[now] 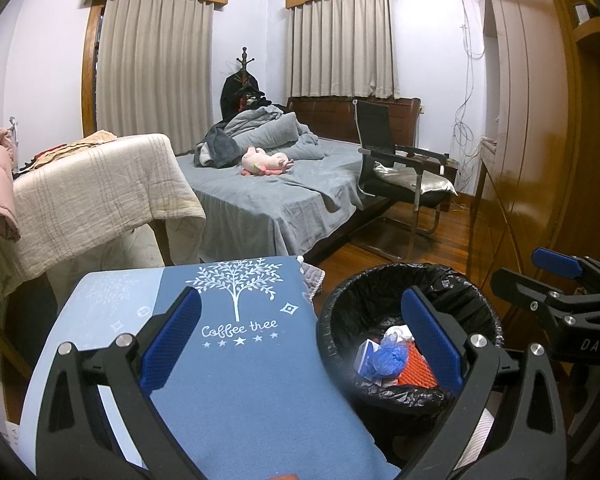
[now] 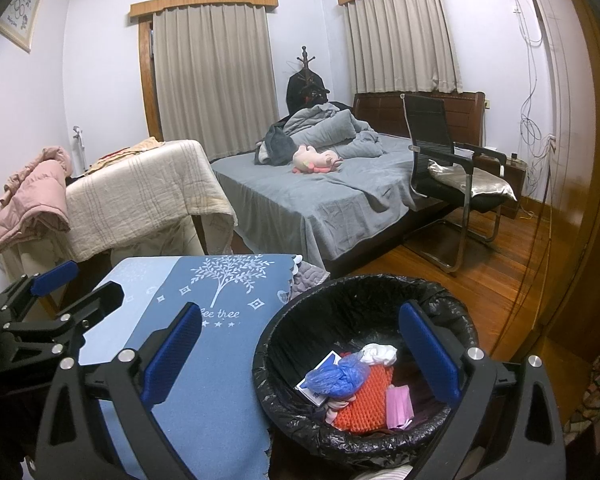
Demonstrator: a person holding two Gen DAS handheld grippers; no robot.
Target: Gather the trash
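Note:
A round bin with a black liner (image 2: 352,292) stands on the floor beside a table with a blue "Coffee tree" cloth (image 2: 204,412). Inside lie a blue plastic bag (image 2: 336,376), an orange mesh (image 2: 364,404), a pink mask (image 2: 398,404), a white wad (image 2: 380,354) and a small card. My right gripper (image 2: 300,352) is open and empty, straddling the bin's left rim. My left gripper (image 1: 300,336) is open and empty above the cloth (image 1: 252,392) and the bin (image 1: 380,284). Each gripper shows in the other's view, the right one (image 1: 548,276) and the left one (image 2: 80,284).
A bed with grey bedding (image 2: 340,196) and a pink plush toy (image 2: 316,160) fills the middle of the room. A black chair (image 2: 456,176) stands at its right. A cream-draped piece of furniture (image 2: 140,196) is at left. A wooden wardrobe (image 2: 596,200) lines the right side.

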